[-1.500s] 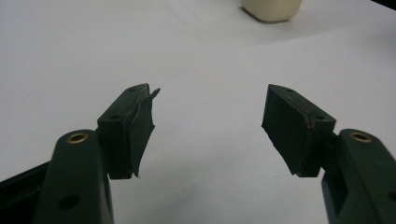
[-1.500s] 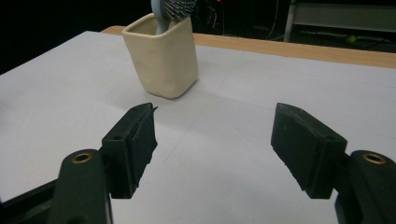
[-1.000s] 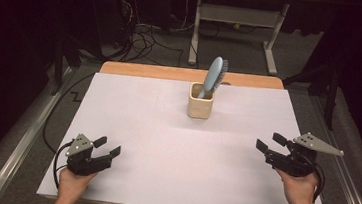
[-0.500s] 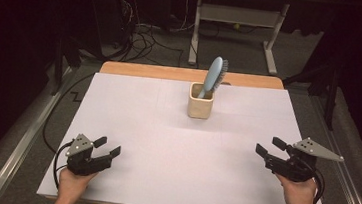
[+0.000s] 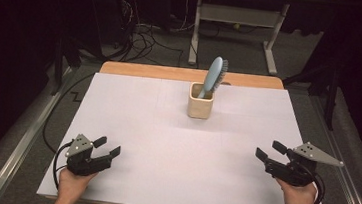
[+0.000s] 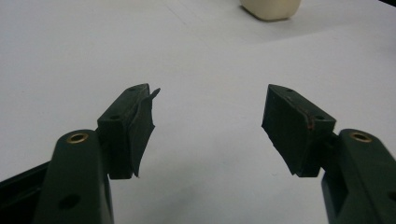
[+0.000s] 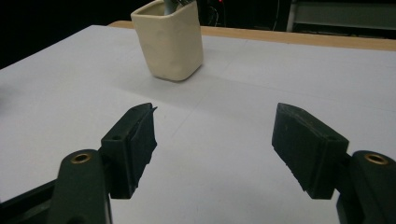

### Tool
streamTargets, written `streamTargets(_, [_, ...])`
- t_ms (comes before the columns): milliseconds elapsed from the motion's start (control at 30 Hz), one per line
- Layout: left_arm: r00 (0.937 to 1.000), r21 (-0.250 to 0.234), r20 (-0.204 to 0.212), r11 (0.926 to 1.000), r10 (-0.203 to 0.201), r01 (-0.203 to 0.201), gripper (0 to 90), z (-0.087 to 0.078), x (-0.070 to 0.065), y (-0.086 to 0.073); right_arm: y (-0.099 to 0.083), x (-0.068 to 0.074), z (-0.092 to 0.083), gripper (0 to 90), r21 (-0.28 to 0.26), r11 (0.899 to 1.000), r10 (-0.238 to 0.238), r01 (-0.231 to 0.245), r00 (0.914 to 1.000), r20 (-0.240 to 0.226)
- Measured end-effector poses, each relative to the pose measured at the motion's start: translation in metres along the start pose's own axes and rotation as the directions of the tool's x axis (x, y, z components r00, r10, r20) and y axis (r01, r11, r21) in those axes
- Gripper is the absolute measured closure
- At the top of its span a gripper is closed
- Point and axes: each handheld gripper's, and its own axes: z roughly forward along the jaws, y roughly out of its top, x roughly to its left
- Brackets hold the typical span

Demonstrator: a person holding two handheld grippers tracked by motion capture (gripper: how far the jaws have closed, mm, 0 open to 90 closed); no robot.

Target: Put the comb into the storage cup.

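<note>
A blue brush [image 5: 215,74] stands tilted in a cream cup [image 5: 200,100] at the counter's [image 5: 166,130] far middle. Left gripper [image 5: 106,146] and right gripper [image 5: 269,150] rest near the front corners, well apart from it, fingers wide and empty.

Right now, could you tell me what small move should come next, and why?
Probably reach the right gripper toward the cup holding the blue brush: its jaws stand open and empty, facing the cup, with bare table between.
</note>
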Motion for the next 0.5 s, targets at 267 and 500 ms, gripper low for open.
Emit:
streamTargets(267, [1.0,-0.001,0.001,1.0,-0.001,0.001,34.1,0.0,0.0,0.0,-0.007,-0.001,-0.002,30.3,-0.001,1.0,0.007,-0.007,1.0,-0.002])
streamTargets(500, [1.0,-0.001,0.002,1.0,-0.001,0.001,34.1,0.0,0.0,0.0,-0.013,-0.001,-0.004,30.2,-0.003,1.0,0.014,-0.014,0.9999,0.0])
